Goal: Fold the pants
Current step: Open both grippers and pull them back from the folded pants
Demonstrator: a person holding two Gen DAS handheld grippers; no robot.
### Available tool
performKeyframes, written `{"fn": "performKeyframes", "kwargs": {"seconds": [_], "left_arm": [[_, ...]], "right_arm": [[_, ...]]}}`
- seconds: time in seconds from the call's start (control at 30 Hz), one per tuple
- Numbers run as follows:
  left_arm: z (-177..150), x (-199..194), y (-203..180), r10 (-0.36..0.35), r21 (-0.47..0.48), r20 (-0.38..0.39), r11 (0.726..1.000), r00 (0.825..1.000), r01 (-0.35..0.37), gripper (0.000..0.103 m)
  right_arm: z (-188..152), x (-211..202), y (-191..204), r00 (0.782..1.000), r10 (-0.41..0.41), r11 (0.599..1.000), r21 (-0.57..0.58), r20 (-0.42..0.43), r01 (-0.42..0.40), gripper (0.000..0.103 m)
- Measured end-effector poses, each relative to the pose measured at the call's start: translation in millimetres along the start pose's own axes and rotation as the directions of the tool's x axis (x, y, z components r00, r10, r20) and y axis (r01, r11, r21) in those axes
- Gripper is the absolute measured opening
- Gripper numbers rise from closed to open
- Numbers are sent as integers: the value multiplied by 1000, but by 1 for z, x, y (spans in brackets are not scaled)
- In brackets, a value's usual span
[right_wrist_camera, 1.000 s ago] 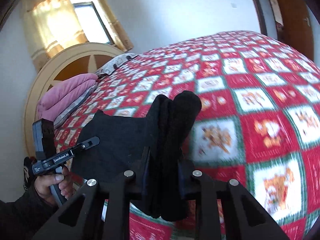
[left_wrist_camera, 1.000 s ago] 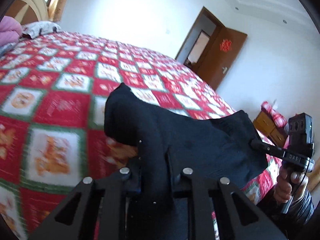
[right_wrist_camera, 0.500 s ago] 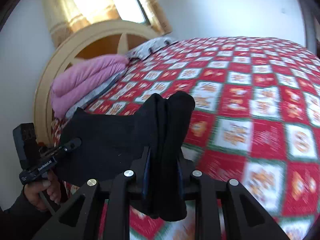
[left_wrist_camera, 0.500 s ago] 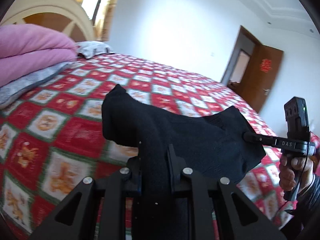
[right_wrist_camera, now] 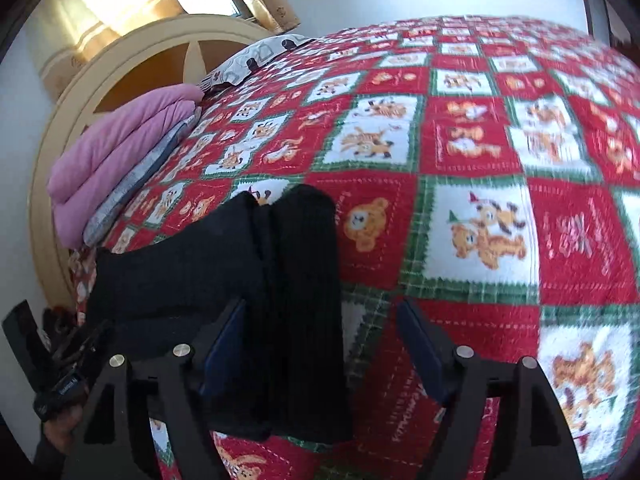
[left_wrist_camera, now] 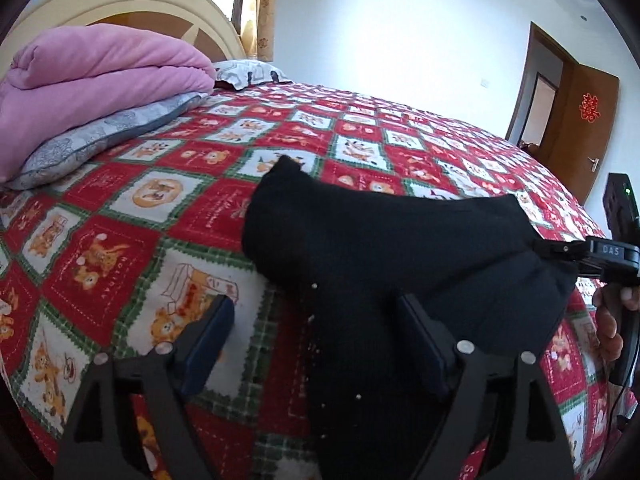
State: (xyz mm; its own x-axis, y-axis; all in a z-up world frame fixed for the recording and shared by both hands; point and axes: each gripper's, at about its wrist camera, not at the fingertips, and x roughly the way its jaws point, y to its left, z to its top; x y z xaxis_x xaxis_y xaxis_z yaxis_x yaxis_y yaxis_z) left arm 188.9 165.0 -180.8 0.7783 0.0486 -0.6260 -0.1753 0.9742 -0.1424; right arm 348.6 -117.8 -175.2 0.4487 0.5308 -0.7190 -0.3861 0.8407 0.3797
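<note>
The black pants [left_wrist_camera: 380, 256] lie folded on the red patterned bedspread [left_wrist_camera: 120, 216] near the bed's front edge. In the left wrist view my left gripper [left_wrist_camera: 316, 324] is open, its jaws wide apart on either side of the cloth. In the right wrist view the pants [right_wrist_camera: 248, 280] show as thick stacked folds, and my right gripper [right_wrist_camera: 320, 328] is open too, with the folds lying loose between its jaws, against the left one. The right gripper also shows at the right edge of the left wrist view [left_wrist_camera: 560, 250], by the pants' corner.
A folded pink blanket [left_wrist_camera: 92, 68] on a grey pillow [left_wrist_camera: 100, 136] lies at the head of the bed by the cream headboard [right_wrist_camera: 132, 64]. A brown door [left_wrist_camera: 584, 120] stands open at the far right. The bedspread stretches beyond the pants.
Both grippers have opened and let go of the pants, which now rest on the bedspread. Both views swung toward the headboard.
</note>
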Motion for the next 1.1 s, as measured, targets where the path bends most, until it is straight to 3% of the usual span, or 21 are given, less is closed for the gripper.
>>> {"fn": "performKeyframes", "kwargs": {"seconds": [0.17, 0.27, 0.43, 0.7, 1.1], "left_arm": [[0, -17, 0, 75, 9, -3, 997, 997, -75, 90], [-2, -35, -4, 99, 1, 16, 995, 995, -99, 90], [-4, -64, -20, 65, 2, 43, 998, 997, -65, 90], [-3, -114, -41, -1, 44, 114, 999, 993, -4, 94], [-4, -138, -40, -7, 39, 154, 999, 988, 1, 94]], "right_arm": [[-8, -19, 6, 997, -56, 998, -11, 61, 57, 77], [-18, -48, 4, 982, -128, 992, 43, 143, 123, 78], [-48, -99, 16, 955, -184, 979, 127, 234, 158, 78], [-97, -149, 64, 927, -230, 973, 39, 295, 229, 78], [-113, -178, 110, 919, -196, 974, -40, 342, 223, 78]]}}
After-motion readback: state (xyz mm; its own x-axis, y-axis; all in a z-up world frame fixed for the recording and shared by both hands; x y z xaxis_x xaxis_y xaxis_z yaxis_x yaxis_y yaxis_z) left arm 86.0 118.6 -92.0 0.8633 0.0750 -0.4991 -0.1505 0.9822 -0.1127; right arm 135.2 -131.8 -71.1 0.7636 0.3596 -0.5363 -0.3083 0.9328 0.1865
